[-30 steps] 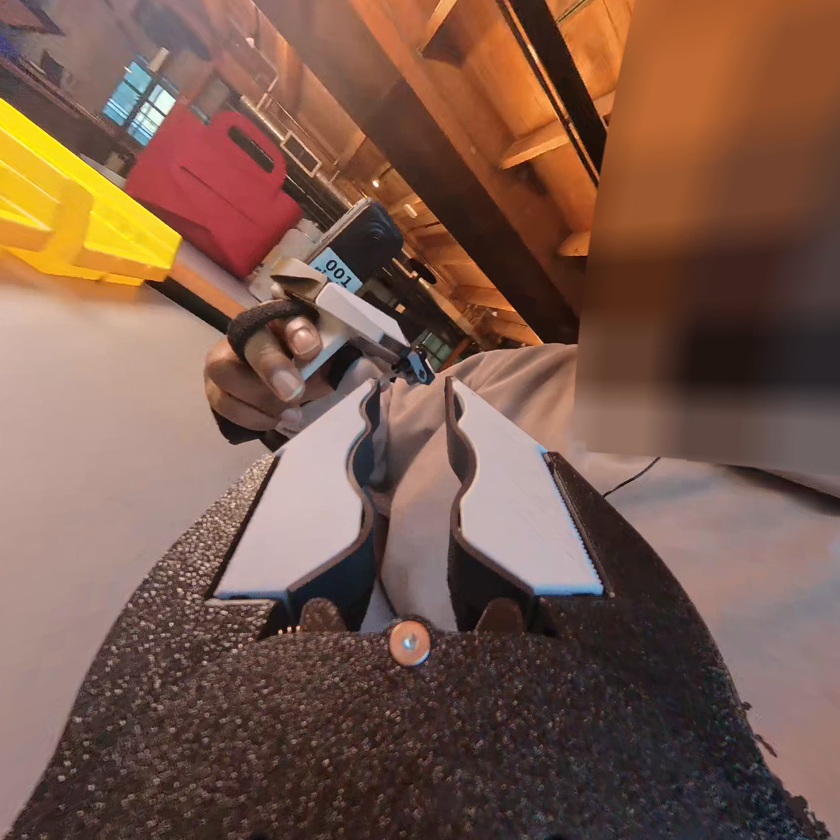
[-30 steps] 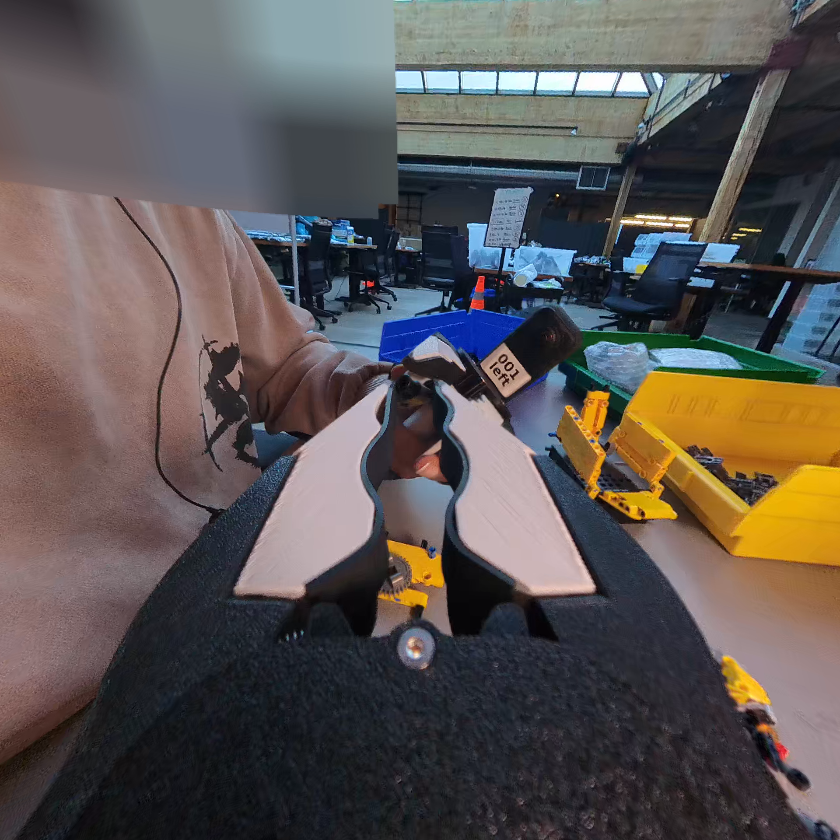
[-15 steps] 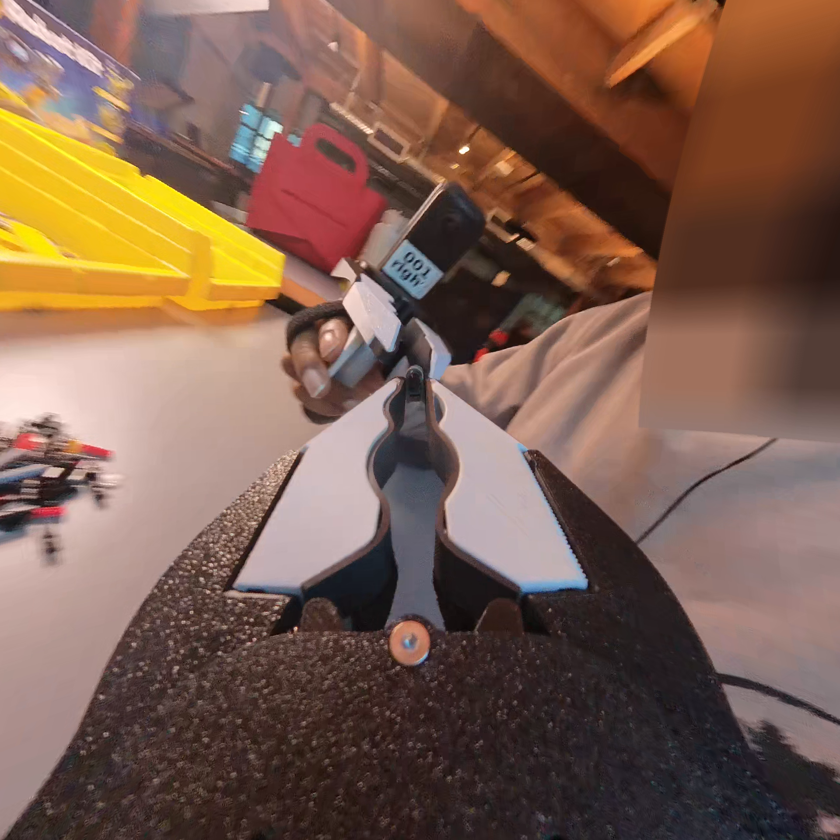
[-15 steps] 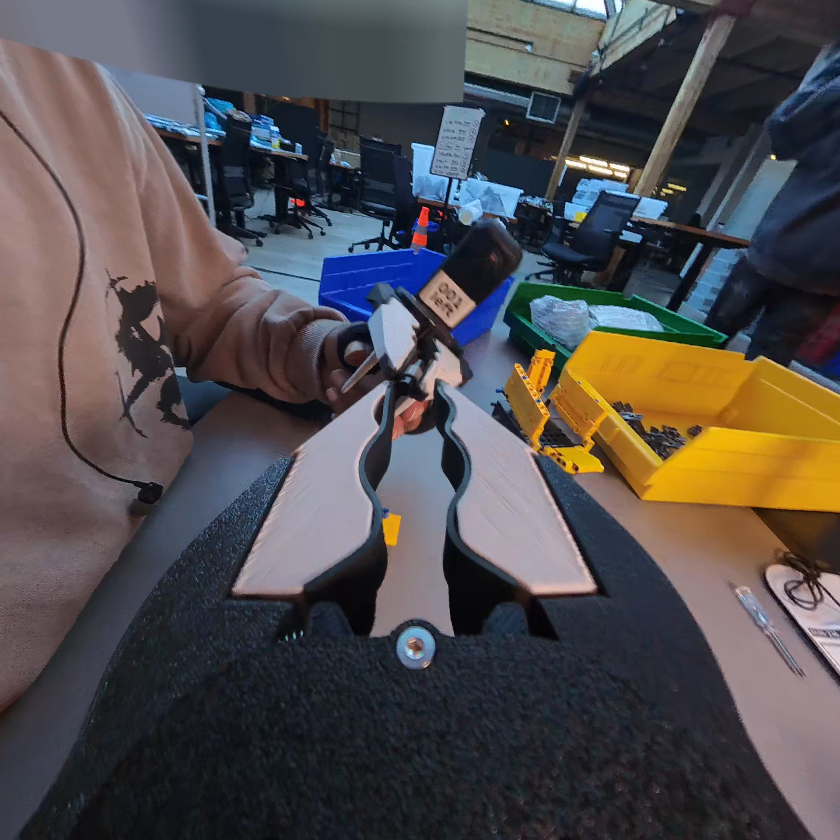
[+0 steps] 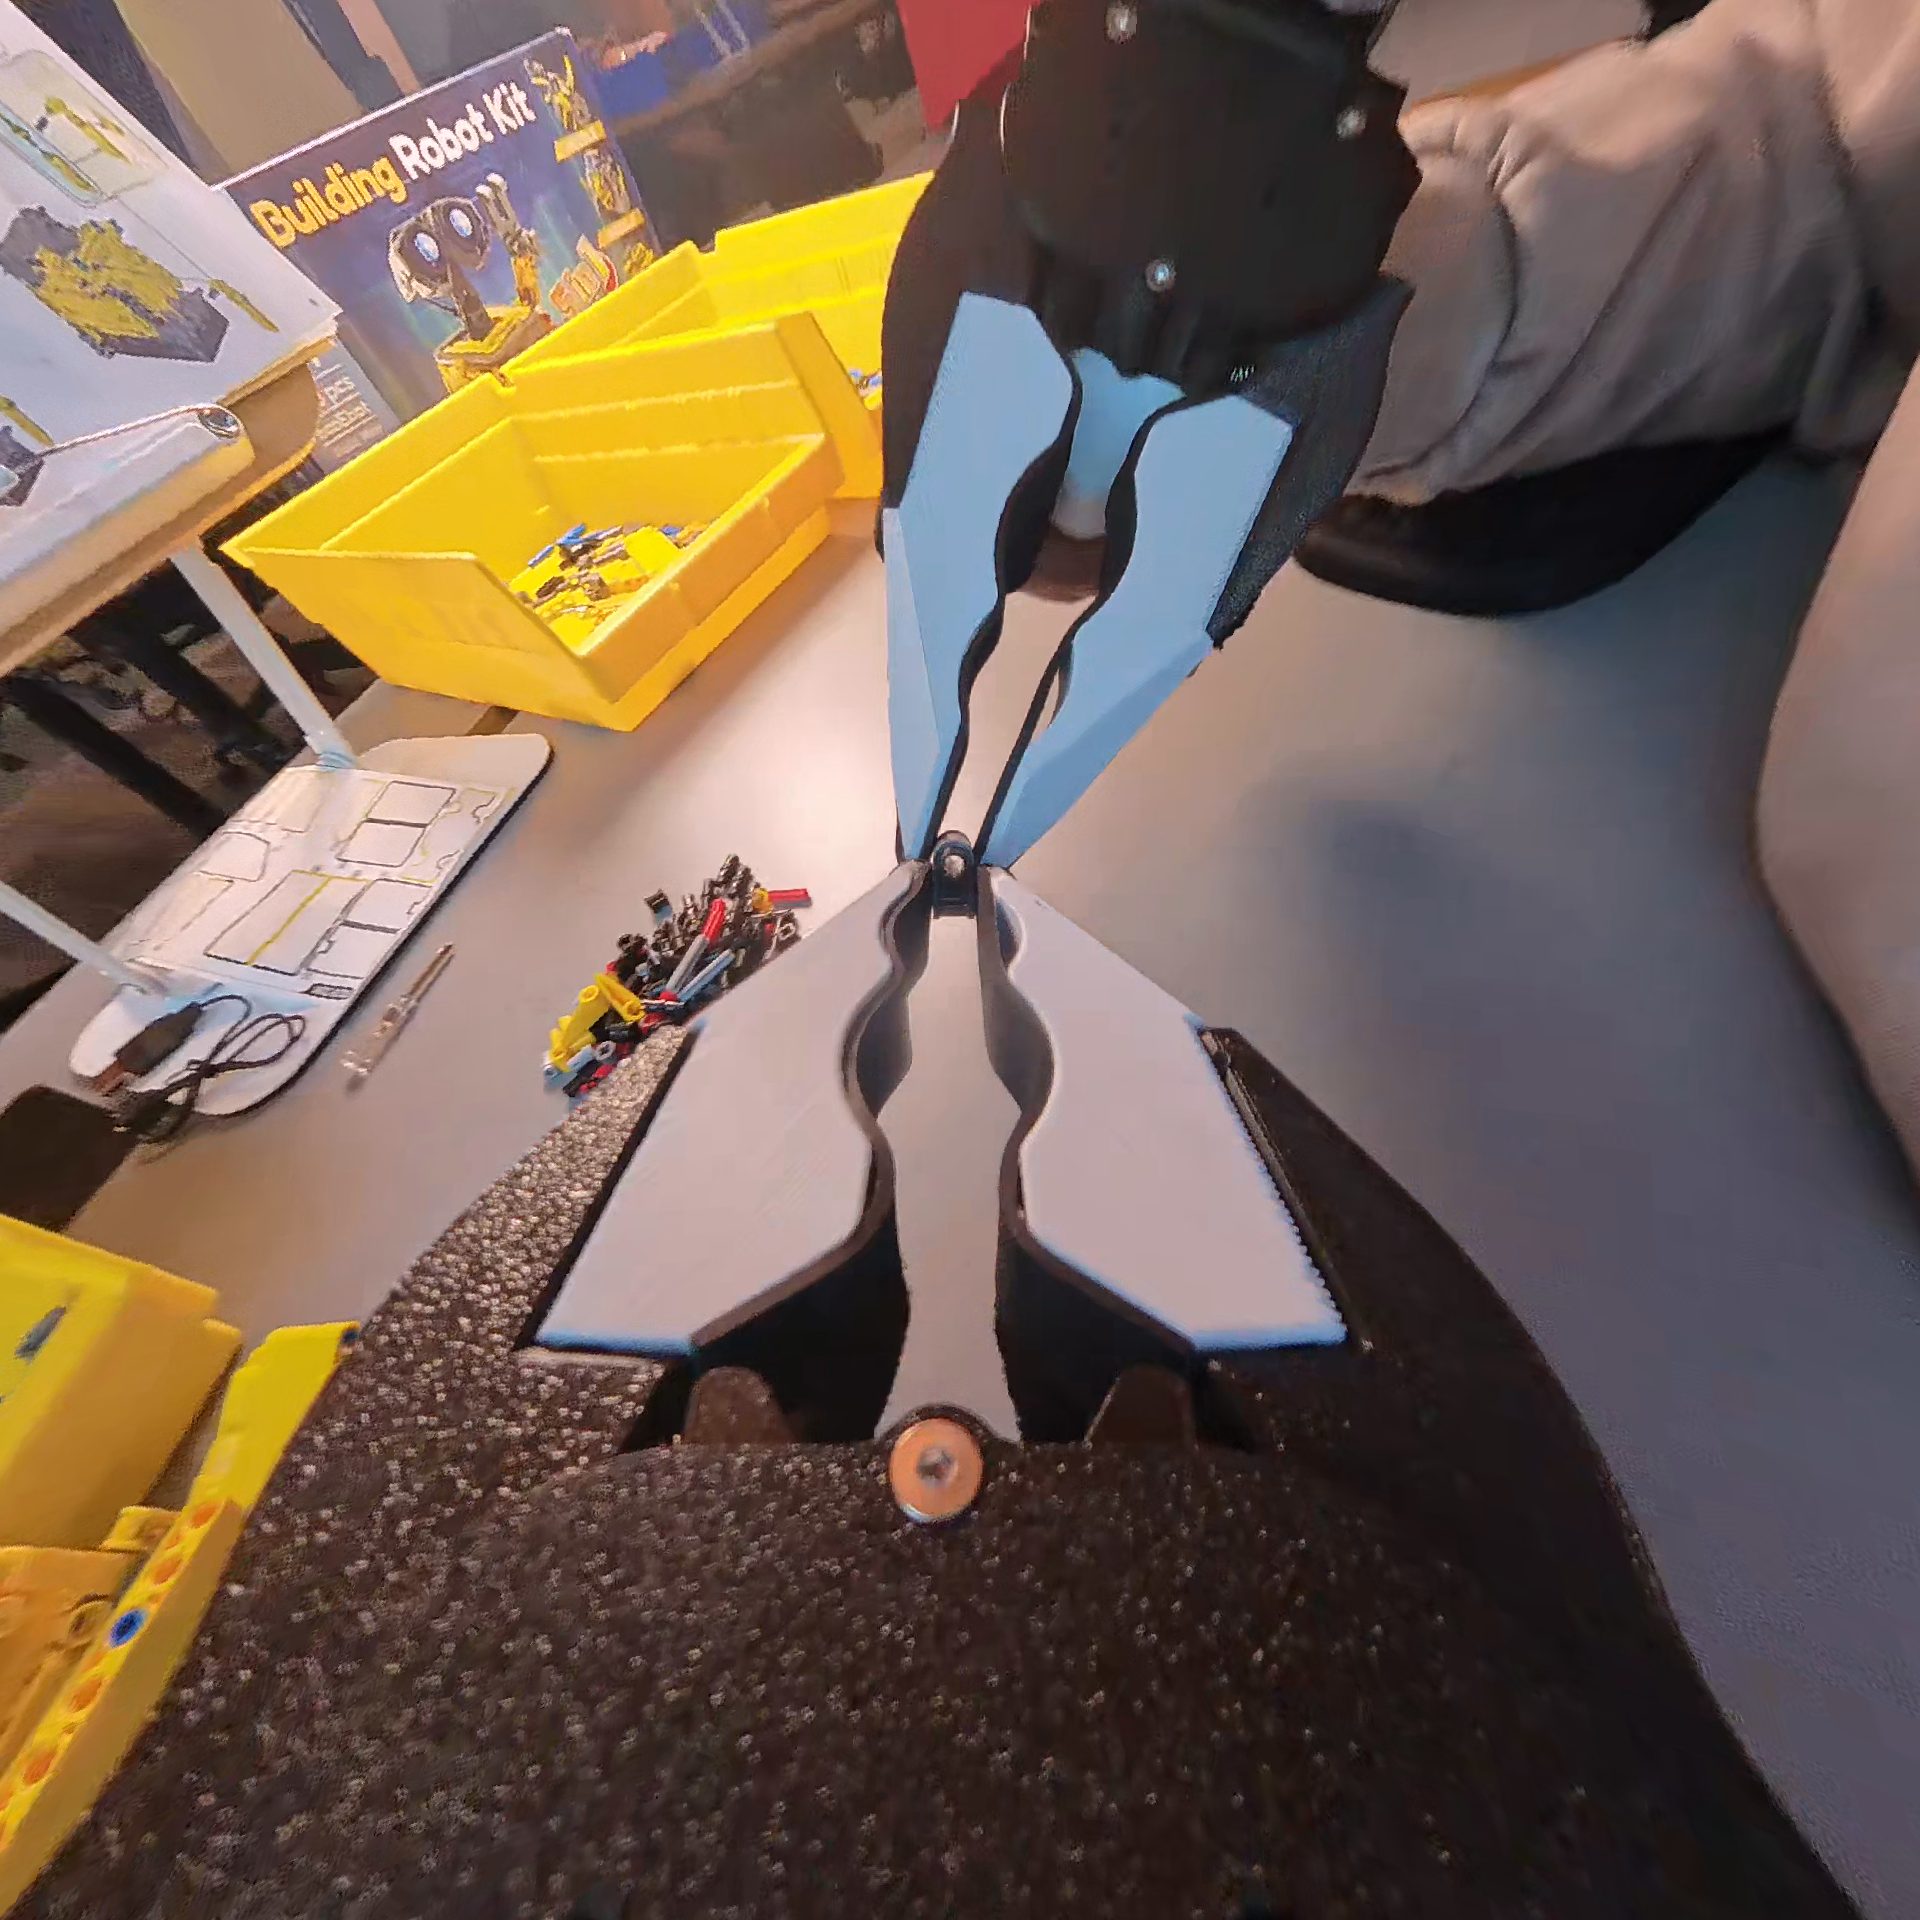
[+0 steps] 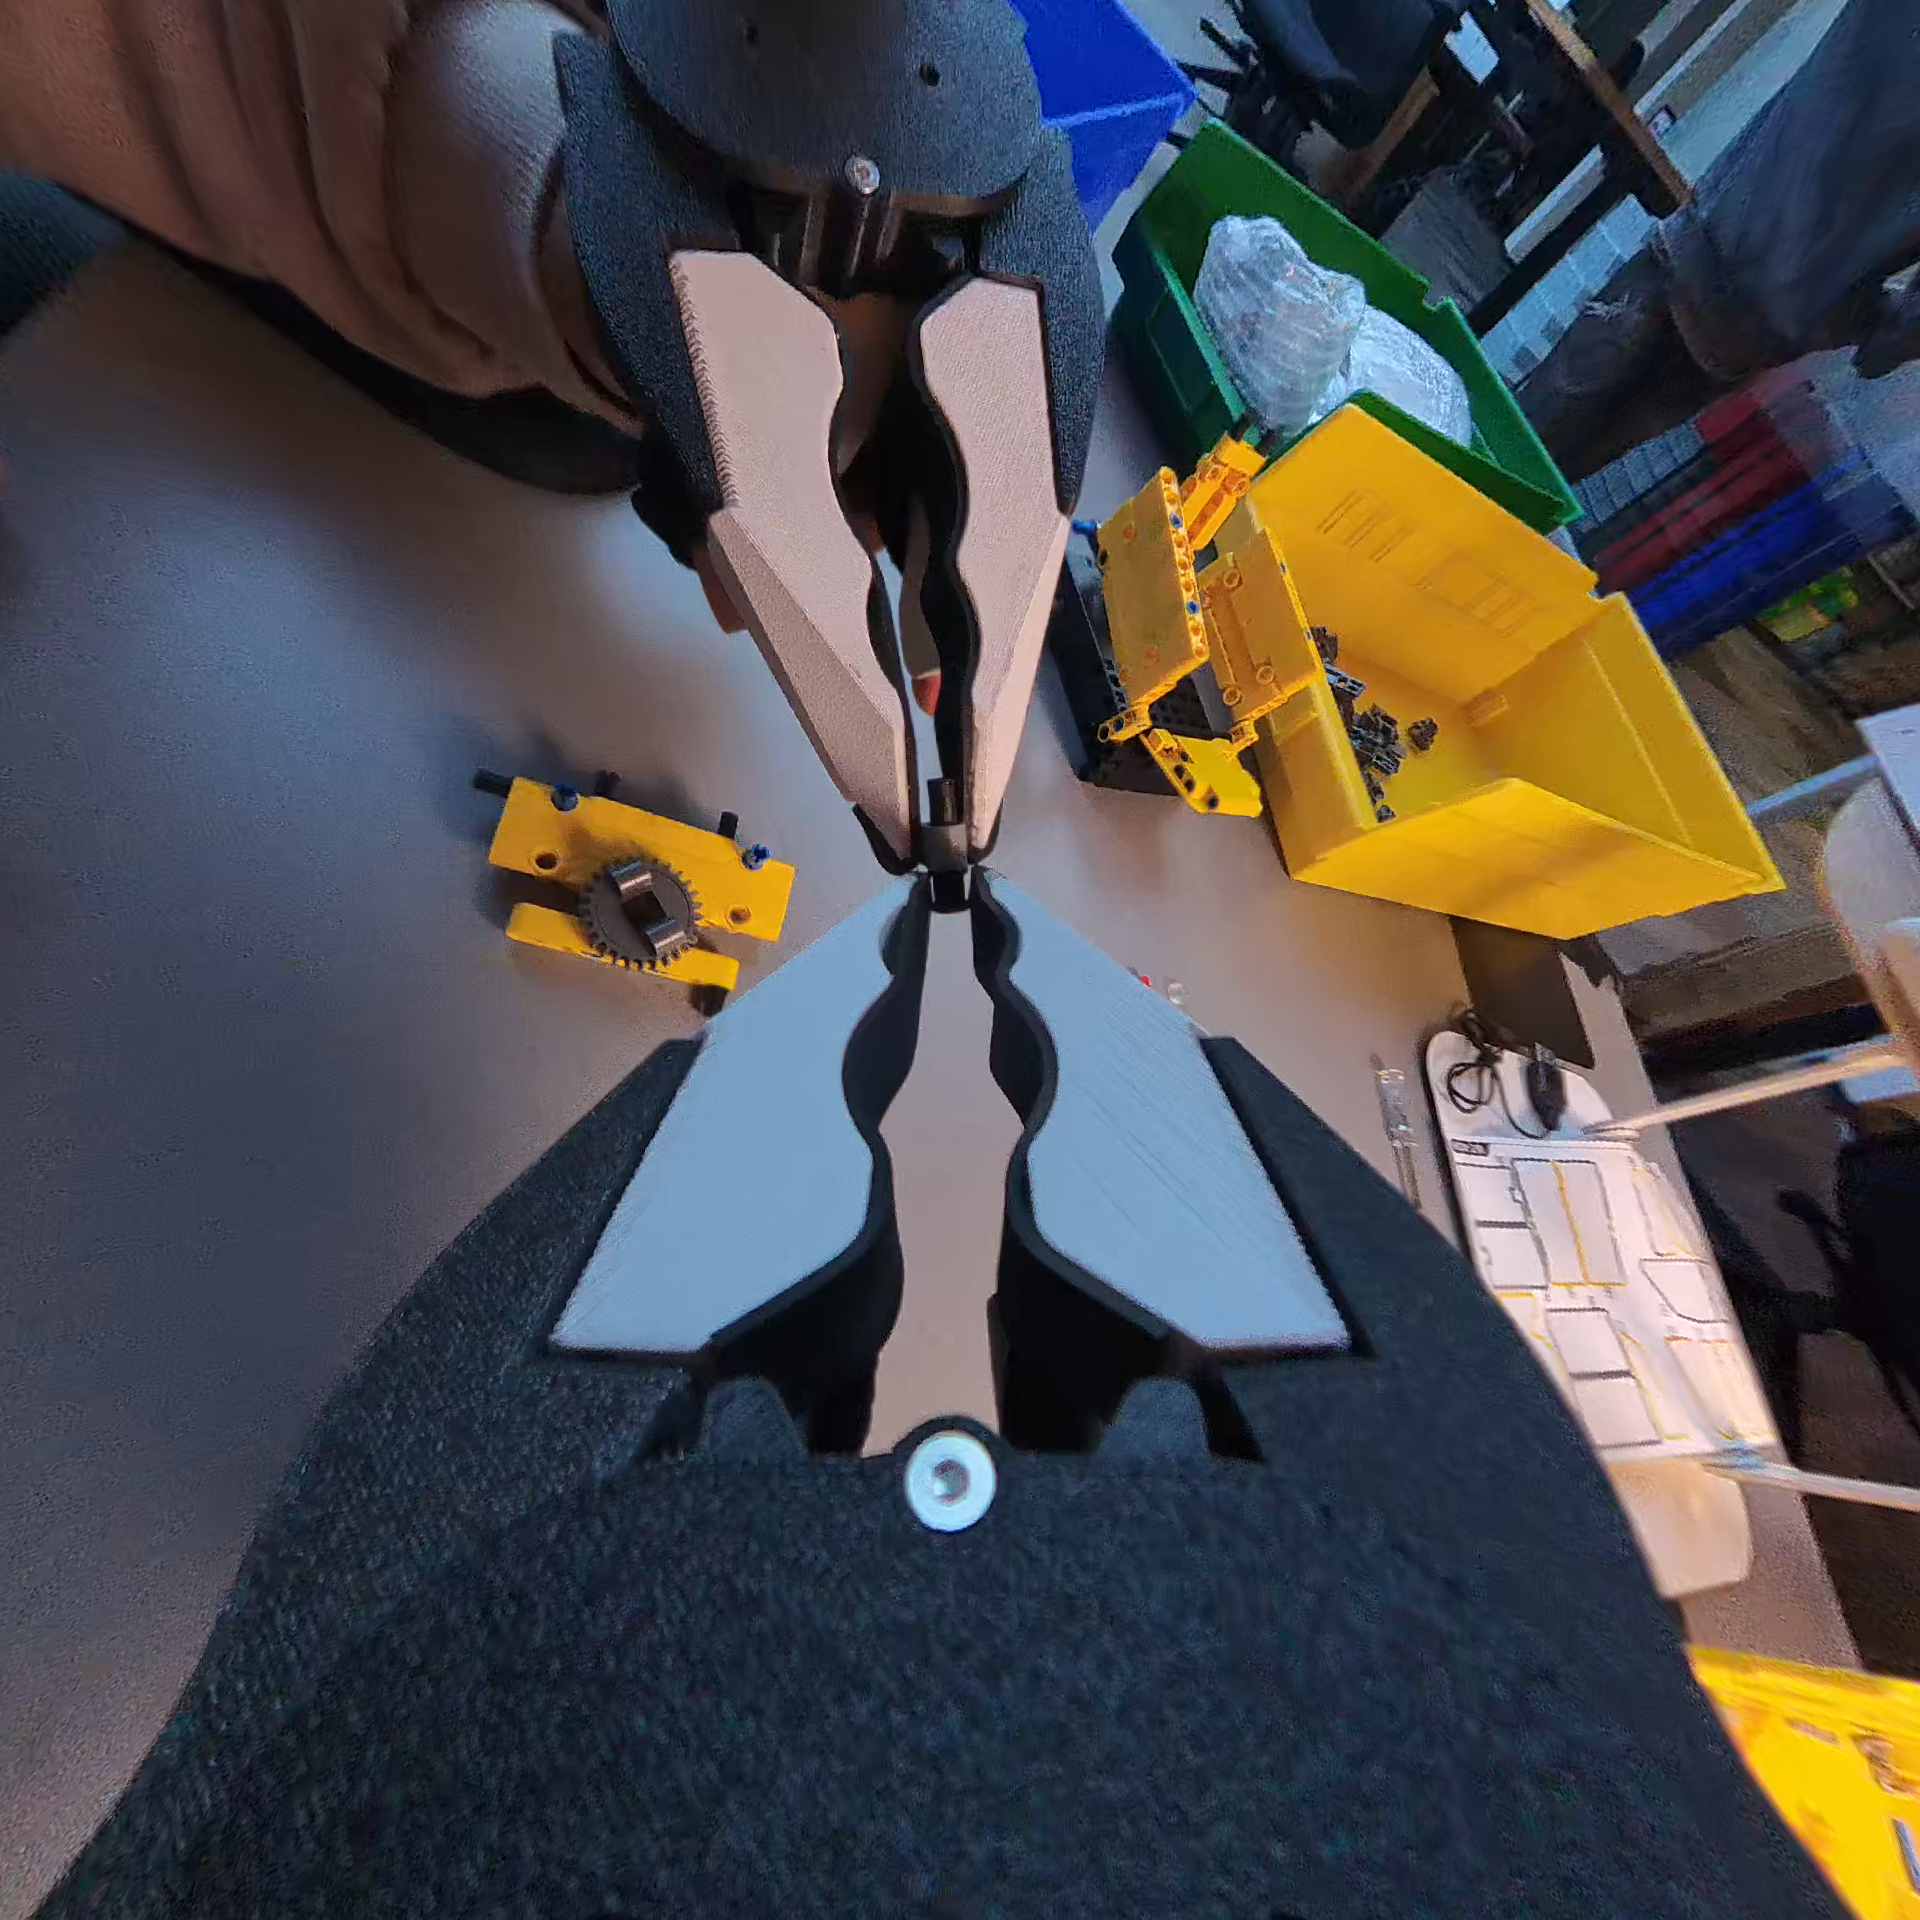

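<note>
Both tongs now tip-to-tip over grey table [image 5: 1351, 831] w/ yellow bins [image 5: 540, 520]

loose parts [image 5: 681, 961] left of left gripper [image 5: 948, 871]

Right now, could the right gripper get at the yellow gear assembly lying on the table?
Probably not at once: the right gripper is shut on a small black piece that the left gripper also pinches. The yellow gear assembly lies uncovered on the table beside it.
</note>
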`<state>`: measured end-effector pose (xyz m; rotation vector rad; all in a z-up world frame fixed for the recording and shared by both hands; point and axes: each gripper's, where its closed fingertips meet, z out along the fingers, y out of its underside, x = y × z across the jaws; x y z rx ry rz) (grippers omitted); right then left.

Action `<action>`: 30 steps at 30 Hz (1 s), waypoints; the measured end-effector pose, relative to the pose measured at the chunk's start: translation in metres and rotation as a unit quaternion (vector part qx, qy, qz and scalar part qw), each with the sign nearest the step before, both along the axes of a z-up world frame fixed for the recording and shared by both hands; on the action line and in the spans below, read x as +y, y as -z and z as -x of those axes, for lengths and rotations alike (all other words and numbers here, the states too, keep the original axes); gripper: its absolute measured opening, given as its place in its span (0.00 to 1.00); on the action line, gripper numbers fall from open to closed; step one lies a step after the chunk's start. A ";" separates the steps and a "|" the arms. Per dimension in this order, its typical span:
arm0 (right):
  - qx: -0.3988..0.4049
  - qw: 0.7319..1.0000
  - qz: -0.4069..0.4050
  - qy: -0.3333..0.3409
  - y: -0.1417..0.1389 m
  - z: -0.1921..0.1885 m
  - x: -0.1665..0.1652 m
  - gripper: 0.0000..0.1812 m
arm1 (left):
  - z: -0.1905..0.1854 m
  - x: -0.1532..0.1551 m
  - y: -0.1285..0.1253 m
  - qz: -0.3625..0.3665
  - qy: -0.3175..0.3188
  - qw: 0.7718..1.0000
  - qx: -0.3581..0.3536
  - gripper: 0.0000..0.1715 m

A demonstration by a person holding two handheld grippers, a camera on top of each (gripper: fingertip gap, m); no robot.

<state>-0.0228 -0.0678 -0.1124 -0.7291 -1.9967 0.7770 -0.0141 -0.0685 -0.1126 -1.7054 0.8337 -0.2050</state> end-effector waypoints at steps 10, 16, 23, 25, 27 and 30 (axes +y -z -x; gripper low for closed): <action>-0.003 1.000 0.021 -0.019 0.001 0.001 -0.003 0.02 | -0.001 -0.003 -0.007 0.021 0.013 0.999 -0.039 0.03; -0.008 0.996 0.088 -0.032 -0.003 0.000 -0.008 0.02 | -0.003 -0.005 -0.015 0.029 0.030 0.994 -0.103 0.03; -0.015 0.987 0.152 -0.049 -0.003 0.000 -0.011 0.03 | -0.007 -0.005 -0.025 0.034 0.045 0.985 -0.162 0.03; -0.038 0.989 0.138 -0.043 0.006 0.001 -0.009 0.02 | -0.008 -0.010 -0.053 -0.008 0.068 0.970 -0.231 0.00; -0.147 0.986 0.072 -0.040 0.081 -0.009 -0.009 0.03 | 0.008 -0.022 -0.112 -0.081 0.084 0.953 -0.280 0.00; -0.043 0.990 0.135 -0.023 0.017 0.010 -0.002 0.03 | 0.022 -0.021 -0.108 -0.084 0.057 0.965 -0.242 0.00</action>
